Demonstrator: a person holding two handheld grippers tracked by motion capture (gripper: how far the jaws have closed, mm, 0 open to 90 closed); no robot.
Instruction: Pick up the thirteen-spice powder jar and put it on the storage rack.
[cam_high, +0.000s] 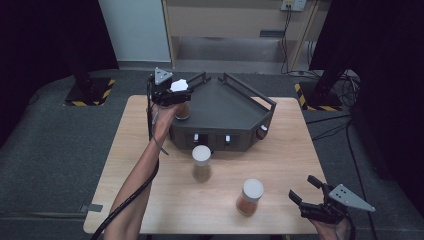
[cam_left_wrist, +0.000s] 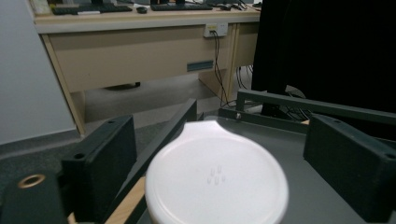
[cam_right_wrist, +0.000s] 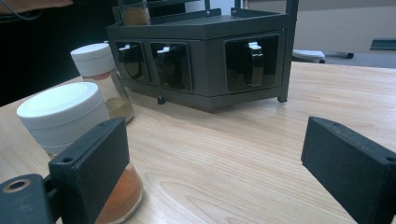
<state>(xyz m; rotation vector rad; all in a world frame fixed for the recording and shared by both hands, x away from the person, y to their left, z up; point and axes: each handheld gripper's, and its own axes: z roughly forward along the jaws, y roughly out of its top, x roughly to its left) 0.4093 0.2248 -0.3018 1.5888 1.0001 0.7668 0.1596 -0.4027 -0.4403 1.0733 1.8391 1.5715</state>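
My left gripper (cam_high: 176, 95) hung over the jar (cam_left_wrist: 215, 179) on the rack (cam_high: 235, 107), at the rack's nine o'clock edge; its jaws stood spread, clear of the white lid on both sides. The rack's rails hemmed that corner. My right gripper (cam_high: 309, 192) lay spread and empty at the table's (cam_high: 290, 150) five o'clock corner. Two more jars (cam_high: 202, 163) (cam_high: 249, 197) stood on open wood at six o'clock of the rack.

light: dim, dark sides | focus: soft, near lid (cam_left_wrist: 215, 181) prob. blurred
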